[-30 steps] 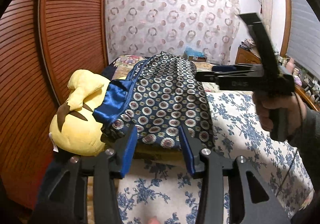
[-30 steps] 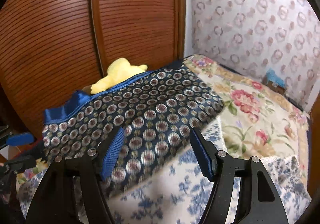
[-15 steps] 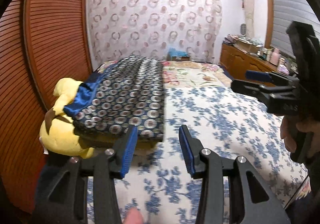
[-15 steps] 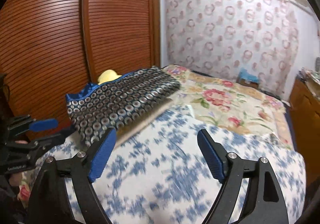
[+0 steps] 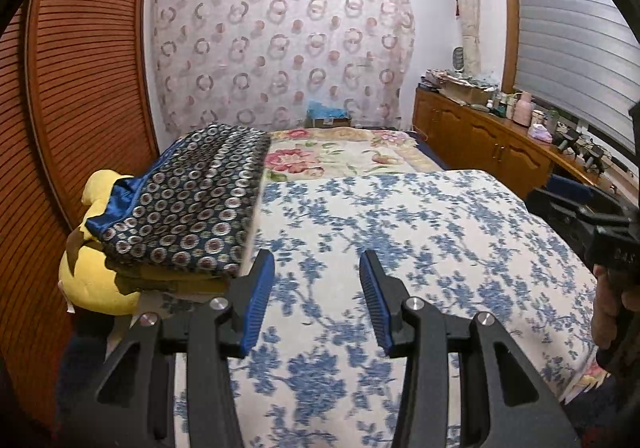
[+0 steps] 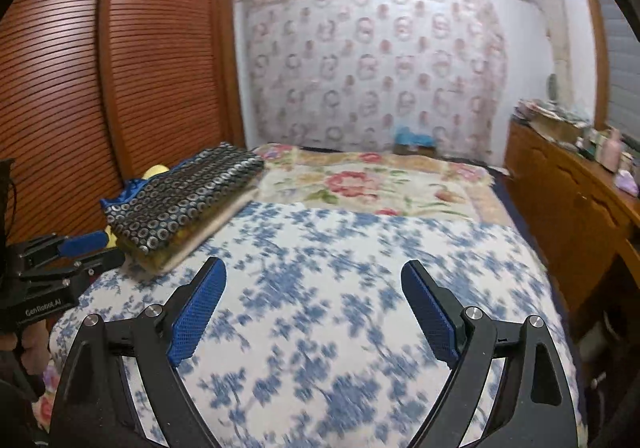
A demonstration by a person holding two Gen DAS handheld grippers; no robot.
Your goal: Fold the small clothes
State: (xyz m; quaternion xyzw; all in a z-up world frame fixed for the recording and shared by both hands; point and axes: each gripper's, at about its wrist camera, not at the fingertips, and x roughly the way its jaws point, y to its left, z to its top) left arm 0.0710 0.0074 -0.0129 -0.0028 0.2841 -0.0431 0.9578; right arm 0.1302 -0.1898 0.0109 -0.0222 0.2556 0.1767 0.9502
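A folded dark garment with a circle pattern and blue lining (image 5: 192, 203) lies on top of a small stack at the left edge of the bed, also in the right wrist view (image 6: 180, 199). My left gripper (image 5: 316, 304) is open and empty, just right of the stack's near corner. My right gripper (image 6: 314, 312) is wide open and empty above the blue floral bedspread (image 6: 340, 288), well right of the stack. The right gripper shows at the right edge of the left wrist view (image 5: 592, 224), and the left gripper at the left of the right wrist view (image 6: 56, 260).
A yellow plush toy (image 5: 96, 276) sits under and beside the stack against the slatted wooden wardrobe (image 5: 80, 87). A pink floral blanket (image 5: 340, 155) covers the far bed. A wooden cabinet with clutter (image 5: 500, 135) runs along the right wall.
Both grippers have drawn back and to the right from the folded garment. The stack now looks smaller and farther left, and the right gripper has opened wider.
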